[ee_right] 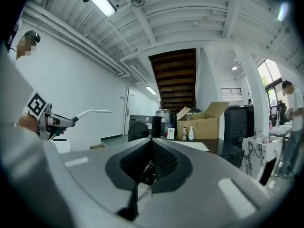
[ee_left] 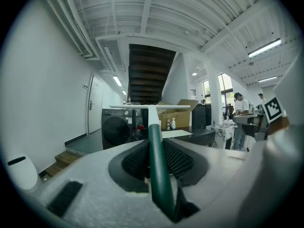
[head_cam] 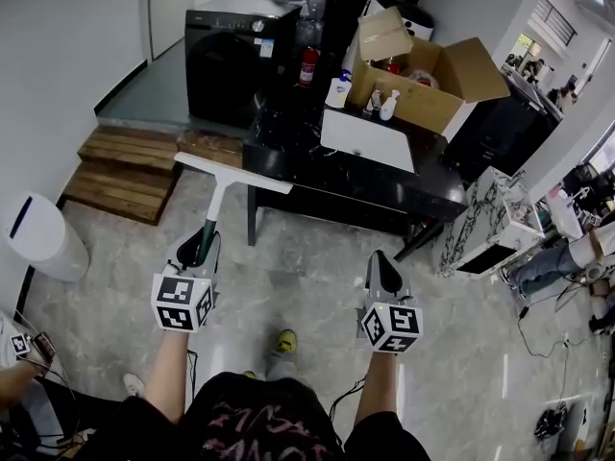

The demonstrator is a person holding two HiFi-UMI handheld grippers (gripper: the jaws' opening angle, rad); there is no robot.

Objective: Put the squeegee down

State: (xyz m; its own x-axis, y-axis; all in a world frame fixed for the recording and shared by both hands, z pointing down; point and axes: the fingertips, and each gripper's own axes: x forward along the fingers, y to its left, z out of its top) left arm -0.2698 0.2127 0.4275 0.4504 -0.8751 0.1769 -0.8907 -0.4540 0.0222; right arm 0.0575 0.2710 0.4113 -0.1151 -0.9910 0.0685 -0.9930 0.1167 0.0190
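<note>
The squeegee (head_cam: 222, 196) has a green handle, a white shaft and a long white blade. My left gripper (head_cam: 202, 246) is shut on the green handle and holds the squeegee out over the floor. Its blade hangs just before the near left corner of the black table (head_cam: 288, 182). In the left gripper view the green handle (ee_left: 155, 148) runs between the jaws and the blade lies level ahead. My right gripper (head_cam: 382, 263) is beside it, shut, with nothing in it. In the right gripper view its jaws (ee_right: 152, 139) meet, and the squeegee (ee_right: 93, 112) shows at the left.
On the table lie a white sheet (head_cam: 367, 140), an open cardboard box (head_cam: 423, 83) and small bottles. A black washing machine (head_cam: 231, 54) stands behind, wooden steps (head_cam: 125, 171) at the left, a white bin (head_cam: 43, 240) near me. People stand at the far right.
</note>
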